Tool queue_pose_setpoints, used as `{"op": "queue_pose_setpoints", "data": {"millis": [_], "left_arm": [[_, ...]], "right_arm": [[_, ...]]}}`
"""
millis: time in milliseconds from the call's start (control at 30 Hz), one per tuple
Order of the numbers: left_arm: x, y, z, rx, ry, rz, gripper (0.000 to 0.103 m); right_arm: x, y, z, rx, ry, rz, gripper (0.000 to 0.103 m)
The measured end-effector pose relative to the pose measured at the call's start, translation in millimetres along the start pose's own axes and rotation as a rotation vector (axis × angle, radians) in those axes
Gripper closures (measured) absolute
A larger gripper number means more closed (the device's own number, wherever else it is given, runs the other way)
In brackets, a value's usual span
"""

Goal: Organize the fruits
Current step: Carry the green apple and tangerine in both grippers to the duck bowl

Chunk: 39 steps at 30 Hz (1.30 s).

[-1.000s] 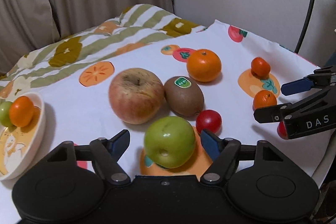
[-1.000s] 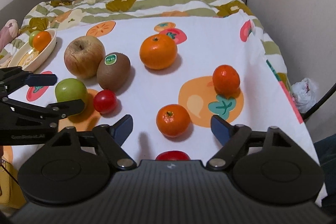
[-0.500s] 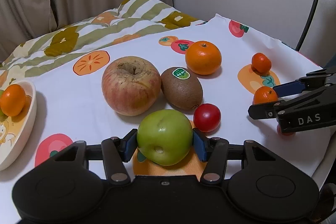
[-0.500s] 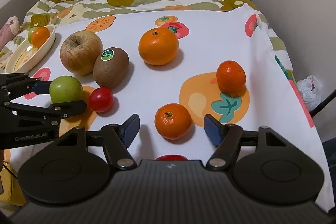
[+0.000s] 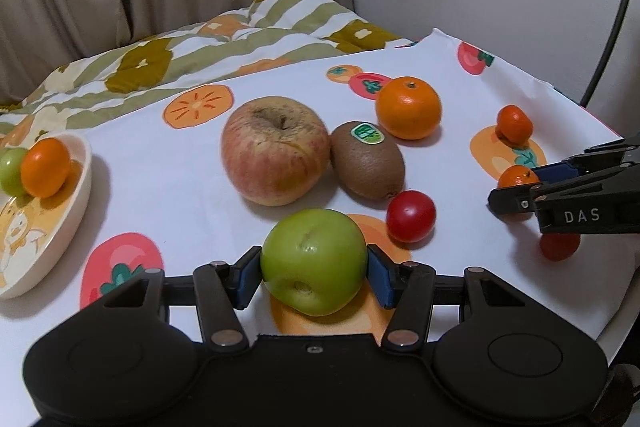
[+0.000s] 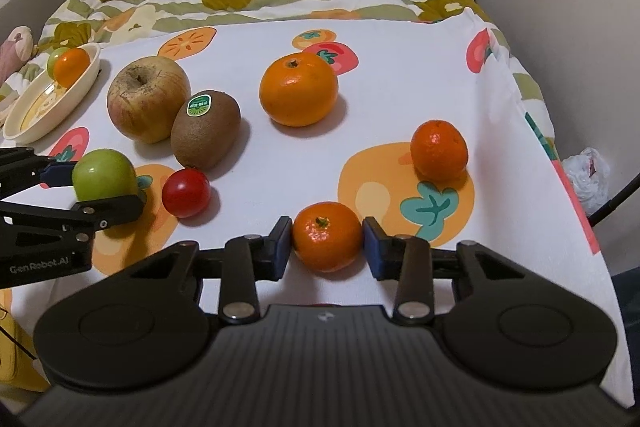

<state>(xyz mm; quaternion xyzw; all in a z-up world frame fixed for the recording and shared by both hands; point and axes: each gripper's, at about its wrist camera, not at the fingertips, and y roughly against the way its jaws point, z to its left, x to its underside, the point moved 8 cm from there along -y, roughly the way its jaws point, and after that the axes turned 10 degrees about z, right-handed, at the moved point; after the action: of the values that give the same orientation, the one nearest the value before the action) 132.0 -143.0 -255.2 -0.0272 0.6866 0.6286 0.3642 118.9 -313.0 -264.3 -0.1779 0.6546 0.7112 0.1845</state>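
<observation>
My left gripper (image 5: 314,277) is shut on a green apple (image 5: 314,261), blue pads pressed on both its sides, low over the fruit-print cloth. In the right wrist view the same apple (image 6: 105,175) sits between the left gripper's (image 6: 96,191) fingers. My right gripper (image 6: 326,247) is shut on a small mandarin (image 6: 326,237) that rests on the cloth near the front edge. From the left wrist view the right gripper (image 5: 520,187) partly hides that mandarin (image 5: 516,177).
A large apple (image 5: 276,151), a stickered kiwi (image 5: 368,165), a big orange (image 5: 408,113), a cherry tomato (image 5: 410,215) and another mandarin (image 6: 439,150) lie on the cloth. A cream bowl (image 5: 86,167) at left holds a mandarin and a green fruit. A second tomato (image 5: 560,246) lies under the right gripper.
Both grippers went from open to shut: the left closed on the green apple first, then the right closed on the small mandarin. Neither hand travelled much.
</observation>
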Motion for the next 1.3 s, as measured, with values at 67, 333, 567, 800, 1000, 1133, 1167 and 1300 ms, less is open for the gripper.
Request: {"op": "queue_pose_setpoints", "data": {"millis": [67, 333, 567, 800, 1000, 1133, 1167, 1300], "left_arm": [[1.2, 1.7, 3.1, -0.001, 0.015, 0.001, 0.044], [2.8, 21.1, 18.5, -0.026, 0.063, -0.019, 0.044], [-1.9, 57.2, 41.6, -0.072, 0.11, -0.057, 0.044], [-4.1, 97.6, 81.4, -0.136, 0.191, -0.08, 0.044], [-5.5, 125.2, 121.7, -0.191, 0.225, -0.098, 0.044], [-5.7, 135.9, 149.4, -0.219, 0.234, -0.104, 0.044], [-6.3, 137.3, 156.0, -0.224, 0.236, -0.104, 0.044], [-7.6, 142.0, 183.9, -0.237, 0.236, -0.101, 0.044]], "right_arm": [[-1.7, 2.0, 0.5, -0.003, -0.002, -0.007, 0.05], [-12.7, 15.3, 13.5, -0.018, 0.019, -0.027, 0.051], [-28.3, 37.4, 38.5, -0.055, 0.044, -0.05, 0.051], [-55.7, 62.8, 78.9, -0.107, 0.095, -0.081, 0.051], [-82.0, 74.9, 127.8, -0.163, 0.134, -0.108, 0.051], [-96.8, 75.8, 163.3, -0.195, 0.154, -0.116, 0.051], [-100.5, 75.1, 171.6, -0.203, 0.157, -0.116, 0.051], [-114.2, 69.1, 204.5, -0.224, 0.163, -0.111, 0.051]]}}
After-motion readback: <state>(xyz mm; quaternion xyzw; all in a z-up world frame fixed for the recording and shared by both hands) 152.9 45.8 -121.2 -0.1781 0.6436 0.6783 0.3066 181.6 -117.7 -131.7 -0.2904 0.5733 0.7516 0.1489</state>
